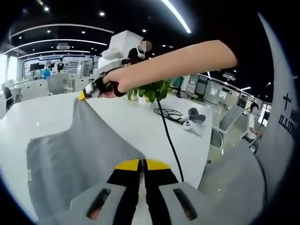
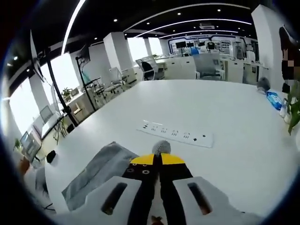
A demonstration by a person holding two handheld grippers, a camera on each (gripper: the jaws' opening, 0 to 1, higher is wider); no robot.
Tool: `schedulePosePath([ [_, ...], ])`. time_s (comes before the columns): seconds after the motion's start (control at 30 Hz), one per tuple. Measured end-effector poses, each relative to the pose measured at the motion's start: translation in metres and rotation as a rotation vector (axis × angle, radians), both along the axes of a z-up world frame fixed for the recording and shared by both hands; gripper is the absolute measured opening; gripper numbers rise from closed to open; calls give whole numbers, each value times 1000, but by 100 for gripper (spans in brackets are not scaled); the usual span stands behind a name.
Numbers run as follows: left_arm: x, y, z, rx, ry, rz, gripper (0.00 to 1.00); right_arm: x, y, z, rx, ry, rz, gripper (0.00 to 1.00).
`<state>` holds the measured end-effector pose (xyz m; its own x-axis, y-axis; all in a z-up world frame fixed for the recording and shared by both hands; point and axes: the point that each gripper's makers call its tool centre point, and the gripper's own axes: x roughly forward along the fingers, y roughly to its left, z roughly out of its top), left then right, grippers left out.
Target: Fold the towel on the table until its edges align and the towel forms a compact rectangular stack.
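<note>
Right now I have both grippers clenched on the grey towel [image 1: 79, 150], one at each corner. Looking along my left gripper [image 1: 142, 165], I see its yellow-tipped jaws pressed together with the towel's near edge pinched between them, and the cloth runs away from the tips in a long grey sheet that rises off the white table [image 1: 140, 122]. At the far end of that sheet my right gripper [image 1: 84, 94] comes into the left gripper view, held in a bare hand [image 1: 115, 82] with the forearm stretching off to the right; its yellow tips bite the towel's far corner and lift it clear of the tabletop, so the cloth hangs taut and sloping between the two tools. Part of the towel's lower left side lies flat on the table. A black cable [image 1: 171, 145] snakes across the table just beside the towel's right edge, and farther back sit a green plant [image 1: 152, 90] and a pair of white controllers [image 1: 193, 119]. In the right gripper view, my right gripper [image 2: 157, 160] shows its jaws closed on a small bunched tuft of grey towel [image 2: 96, 171] poking out above the tips, with the rest of the cloth drooping down and to the left toward the table edge [image 2: 61, 164]. Beyond the tips a white power strip [image 2: 174, 133] lies flat on the table, well apart from the towel, and a blue packet [image 2: 274, 99] rests near the far right side.
</note>
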<state>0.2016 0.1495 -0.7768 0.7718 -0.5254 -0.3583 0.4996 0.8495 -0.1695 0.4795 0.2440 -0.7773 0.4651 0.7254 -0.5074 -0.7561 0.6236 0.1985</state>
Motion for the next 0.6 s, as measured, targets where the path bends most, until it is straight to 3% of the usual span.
schedulePosePath([
  [0.33,-4,10,11,-12,-26,29,3,-6,17,12,3,-17,24,0],
  [0.4,-3,16,17,-60,-30,61,3,-7,21,15,13,-15,23,0],
  [0.6,-7,37,28,-72,-51,115,3,-8,34,20,52,18,1,0],
])
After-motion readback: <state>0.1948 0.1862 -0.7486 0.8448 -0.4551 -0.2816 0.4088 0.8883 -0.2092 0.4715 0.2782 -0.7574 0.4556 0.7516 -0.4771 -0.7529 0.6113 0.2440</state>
